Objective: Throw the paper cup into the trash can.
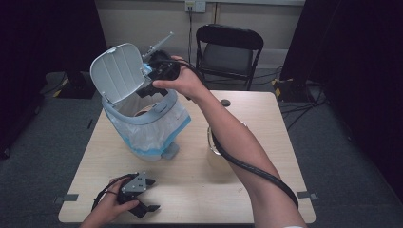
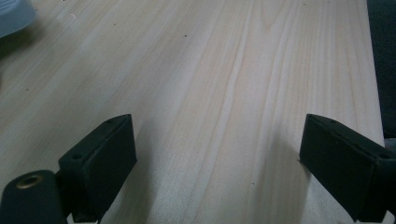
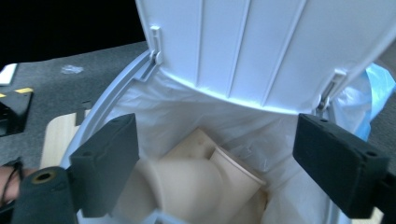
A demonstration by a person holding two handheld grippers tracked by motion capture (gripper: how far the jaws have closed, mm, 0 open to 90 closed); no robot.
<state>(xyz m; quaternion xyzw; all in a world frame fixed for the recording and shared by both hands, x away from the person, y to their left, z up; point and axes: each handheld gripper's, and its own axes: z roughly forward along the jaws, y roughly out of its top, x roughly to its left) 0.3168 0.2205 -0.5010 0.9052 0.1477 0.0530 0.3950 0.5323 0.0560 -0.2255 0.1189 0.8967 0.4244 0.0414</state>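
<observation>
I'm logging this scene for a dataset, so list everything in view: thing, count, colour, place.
Bin: one, pale grey, lined with a white and blue bag, back left of the table.
Lid: one, pale grey, hinged open.
Beige item: one, lying inside the bin; what it is I cannot tell.
Table: one, light wood.
Clear container: one, beside the right forearm, partly hidden.
Small dark disc: one, far side of the table.
Folding chair: one, black, behind the table.
Left tool: black, jaws open, near table edge.
Right tool: black, jaws open and empty over the bin's mouth.
</observation>
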